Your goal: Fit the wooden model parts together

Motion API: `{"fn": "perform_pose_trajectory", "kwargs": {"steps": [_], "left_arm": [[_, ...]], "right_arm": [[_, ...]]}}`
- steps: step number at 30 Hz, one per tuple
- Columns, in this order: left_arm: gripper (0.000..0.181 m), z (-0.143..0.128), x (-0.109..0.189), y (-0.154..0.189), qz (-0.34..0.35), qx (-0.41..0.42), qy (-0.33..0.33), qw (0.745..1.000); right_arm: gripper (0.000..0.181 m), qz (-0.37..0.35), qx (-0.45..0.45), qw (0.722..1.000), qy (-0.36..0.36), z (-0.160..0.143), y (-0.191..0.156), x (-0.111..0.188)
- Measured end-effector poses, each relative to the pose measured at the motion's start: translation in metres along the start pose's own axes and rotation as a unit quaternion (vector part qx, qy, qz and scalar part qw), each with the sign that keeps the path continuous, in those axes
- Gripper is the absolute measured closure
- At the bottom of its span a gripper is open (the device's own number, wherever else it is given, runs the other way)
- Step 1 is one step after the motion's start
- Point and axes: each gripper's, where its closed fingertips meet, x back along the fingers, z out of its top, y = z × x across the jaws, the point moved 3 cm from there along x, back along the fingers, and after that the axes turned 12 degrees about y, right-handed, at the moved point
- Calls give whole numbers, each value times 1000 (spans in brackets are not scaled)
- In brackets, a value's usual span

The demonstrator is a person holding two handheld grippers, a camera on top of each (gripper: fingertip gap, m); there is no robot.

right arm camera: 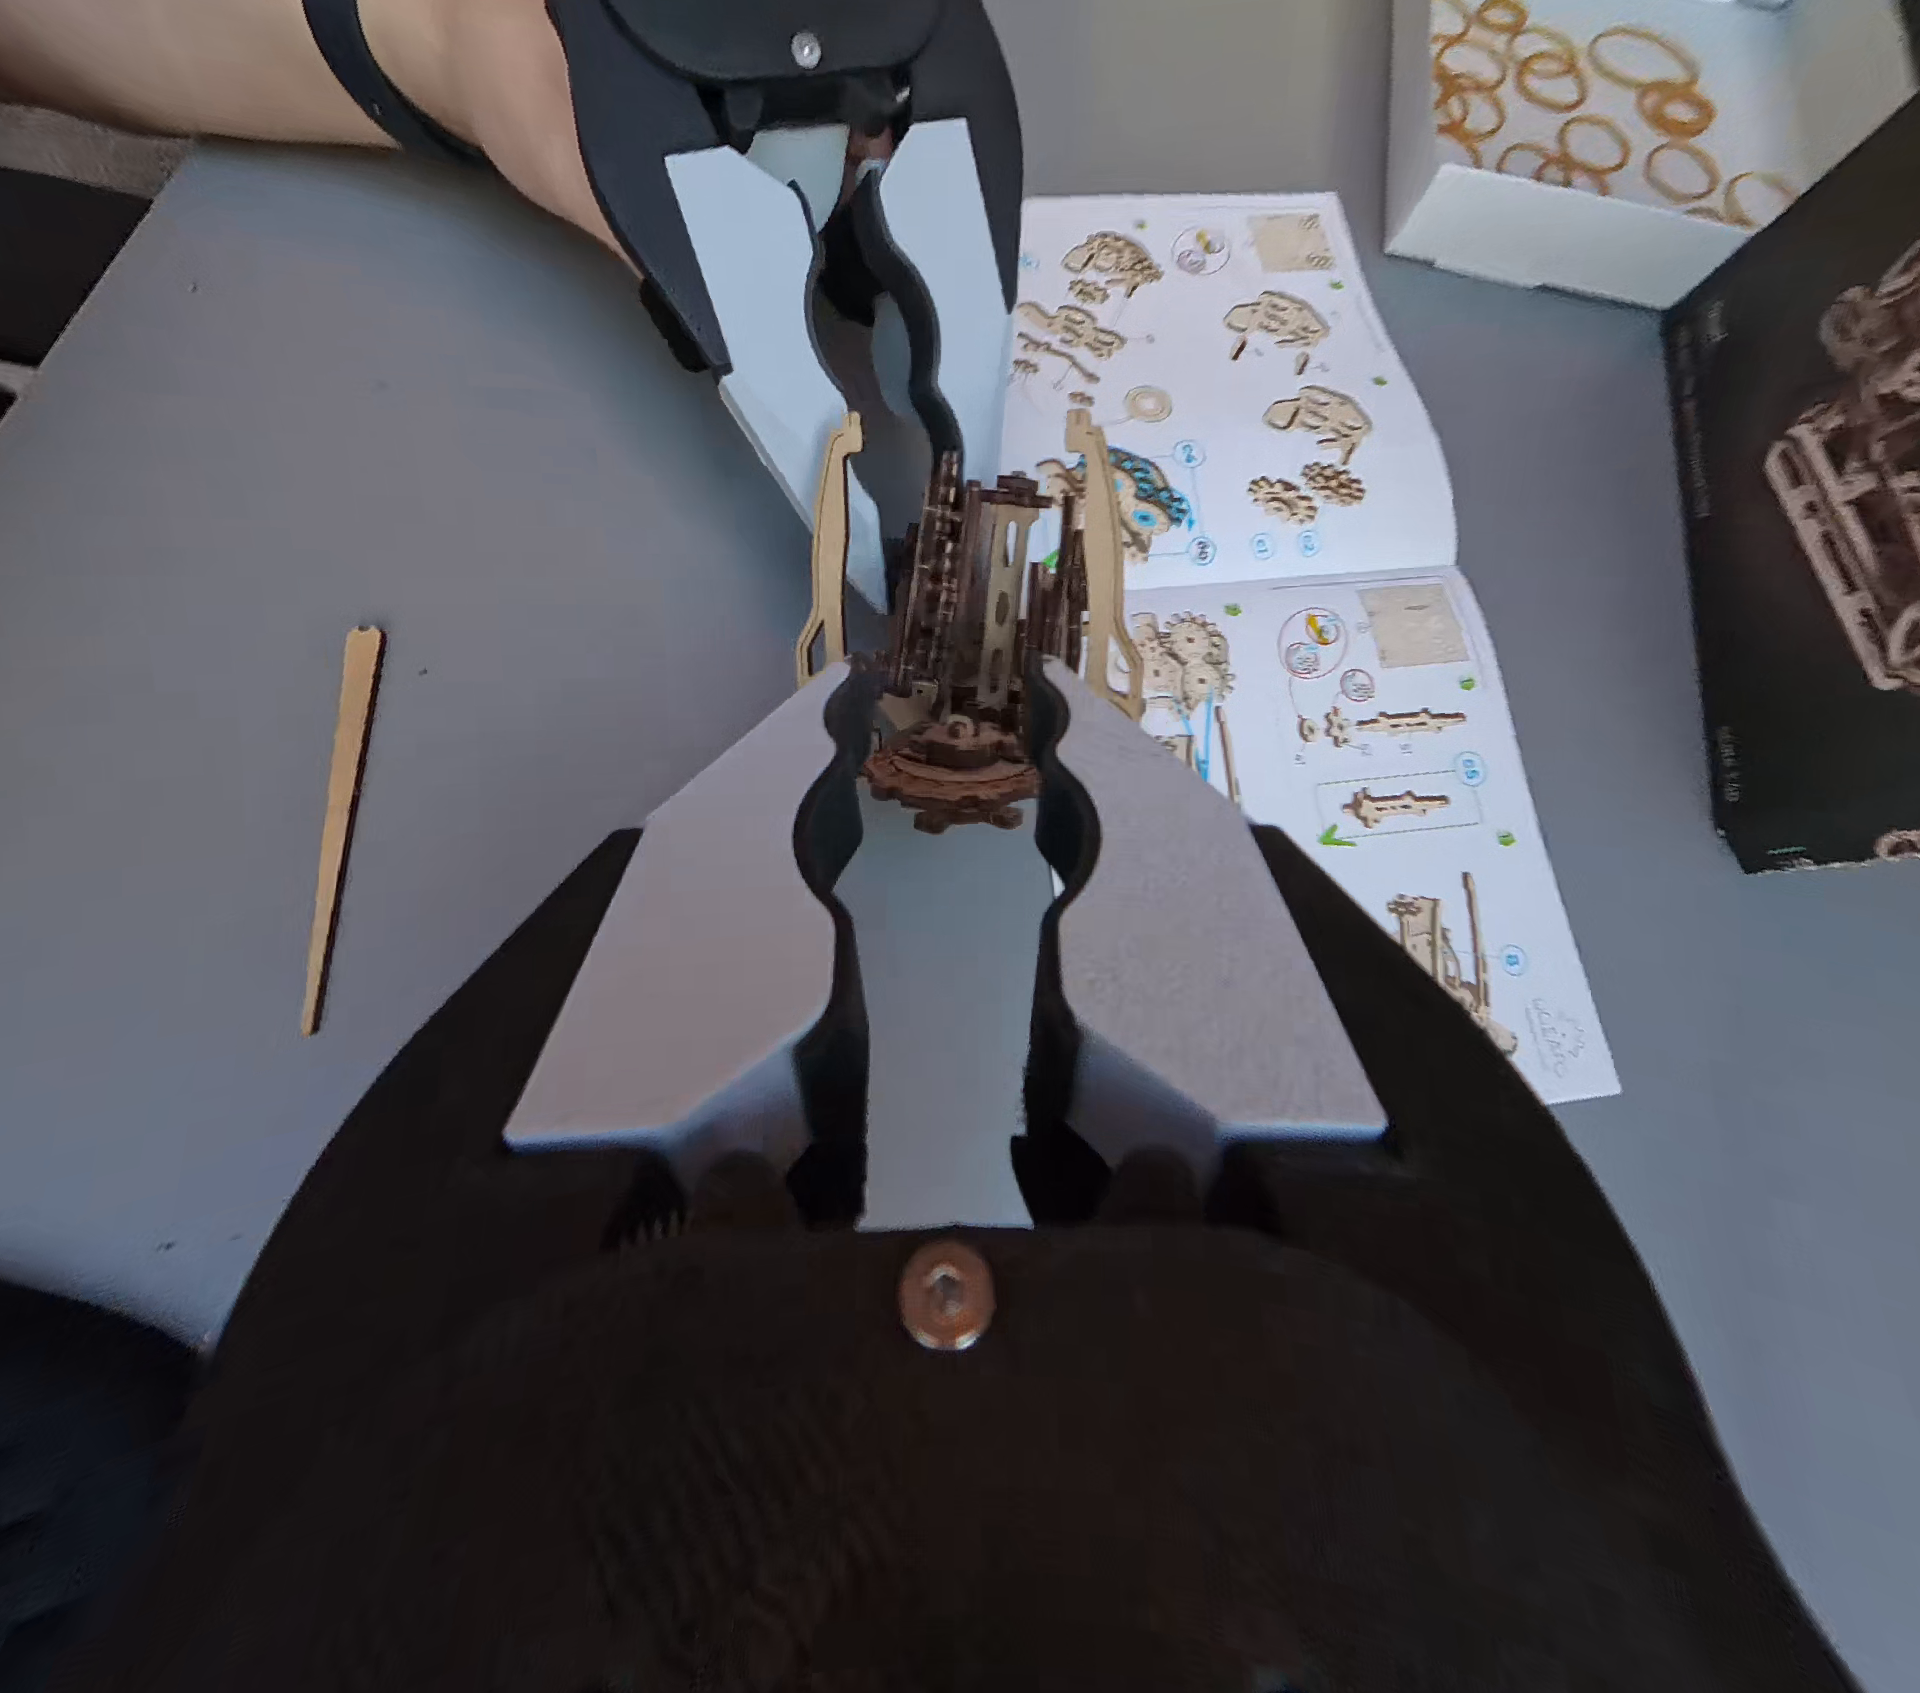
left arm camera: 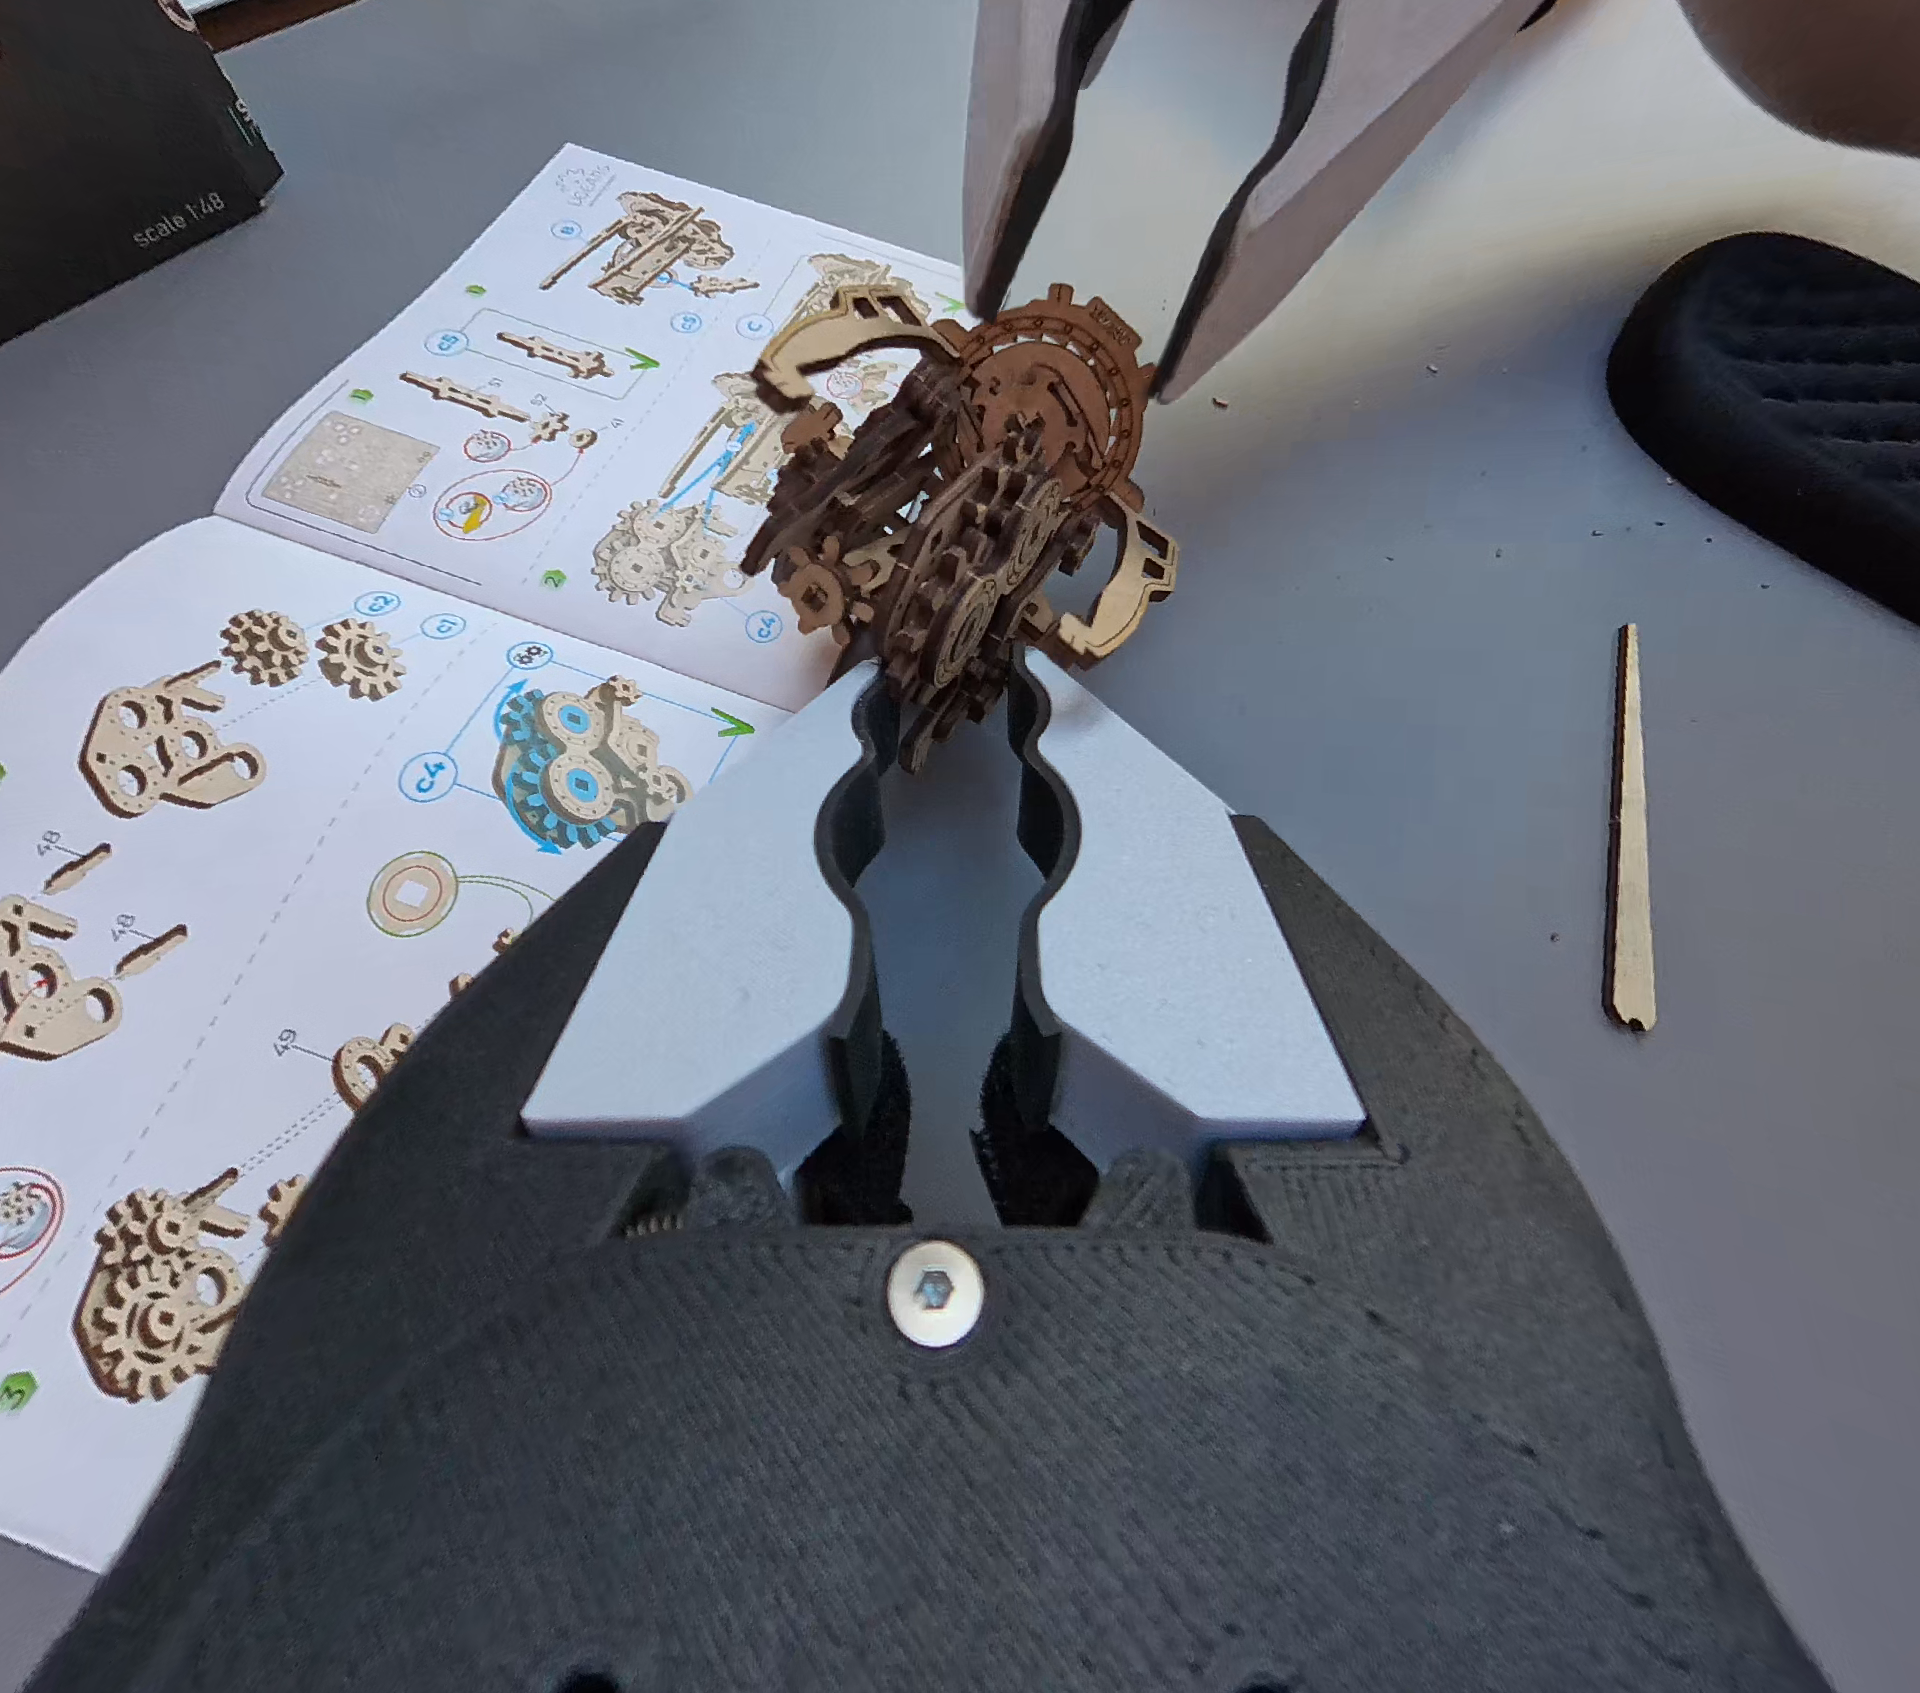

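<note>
A dark and pale wooden gear model (left arm camera: 966, 500) is held in the air between both grippers, above the grey table (left arm camera: 1351, 760). My left gripper (left arm camera: 945, 687) is shut on the model's lower gear stack. My right gripper (left arm camera: 1075, 344) comes in from above, and its fingers press both sides of the round toothed disc at the model's top. In the right wrist view the right gripper (right arm camera: 945, 687) clamps that disc, with the model (right arm camera: 966, 604) standing beyond it. The left gripper (right arm camera: 914, 521) grips the model's far end. Pale side frames stick out on both sides of the model.
An open instruction booklet (left arm camera: 416, 604) lies under and left of the model; it also shows in the right wrist view (right arm camera: 1299, 448). A thin wooden stick (left arm camera: 1629, 822) lies on the table. A black kit box (right arm camera: 1808, 552), a white box of rubber bands (right arm camera: 1590, 85) and a black pad (left arm camera: 1787, 417) stand around. The grippers' ends are close to 6 centimeters from one another. The thin wooden stick (left arm camera: 1629, 822) is about equally far from each gripper, around 15 centimeters.
</note>
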Motion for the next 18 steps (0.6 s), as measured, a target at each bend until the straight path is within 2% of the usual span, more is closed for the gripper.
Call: {"fn": "perform_pose_trajectory", "kwargs": {"steps": [4, 14, 16, 18], "left_arm": [[162, 1, -1, 1, 6, -18, -4, 1000], [162, 1, -2, 5, 24, -68, -28, 997], [162, 1, -3, 7, 29, -80, -39, 996], [162, 1, -4, 8, 36, -100, -48, 993]], "right_arm": [[154, 15, 25, 994, -105, -3, -2, -14], [159, 14, 54, 974, -219, -6, -6, -31], [167, 24, 59, 967, -246, -10, -11, -32], [169, 18, 67, 964, -255, -11, -12, -32]]}}
